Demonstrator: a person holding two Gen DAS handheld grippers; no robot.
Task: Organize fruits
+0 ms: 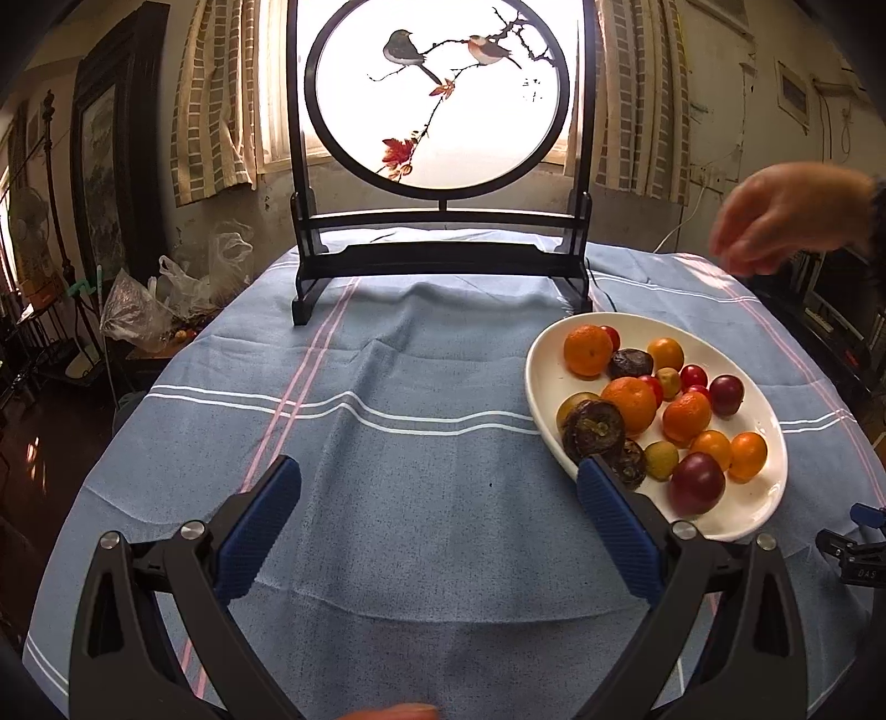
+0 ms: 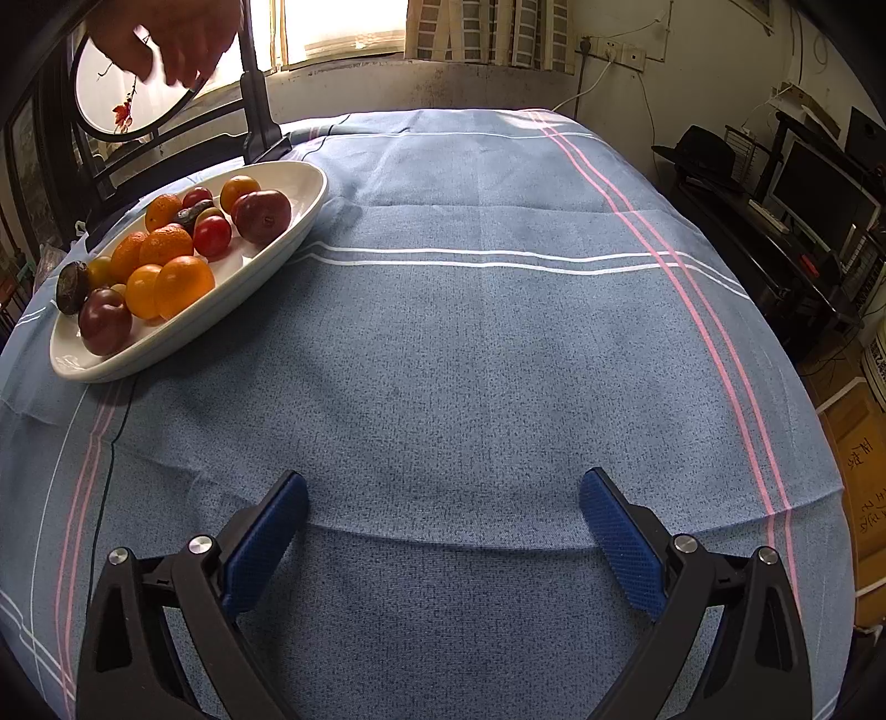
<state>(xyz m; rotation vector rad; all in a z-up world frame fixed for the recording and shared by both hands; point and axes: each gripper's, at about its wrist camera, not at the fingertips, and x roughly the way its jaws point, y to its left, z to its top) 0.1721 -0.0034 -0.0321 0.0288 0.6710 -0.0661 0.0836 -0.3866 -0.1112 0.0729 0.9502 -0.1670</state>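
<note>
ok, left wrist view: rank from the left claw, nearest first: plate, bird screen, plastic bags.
1. Plate, right of the left claw, its near edge by the right fingertip.
2. Bird screen, straight ahead at the table's far end.
3. Plastic bags, far left, off the table. The screen's base and the bags are fairly close to call.

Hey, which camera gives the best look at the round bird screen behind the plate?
The left wrist view: the bird screen faces it whole, birds, branch and stand all visible. The right wrist view catches only its lower edge at the far left, partly behind a hand.
</note>
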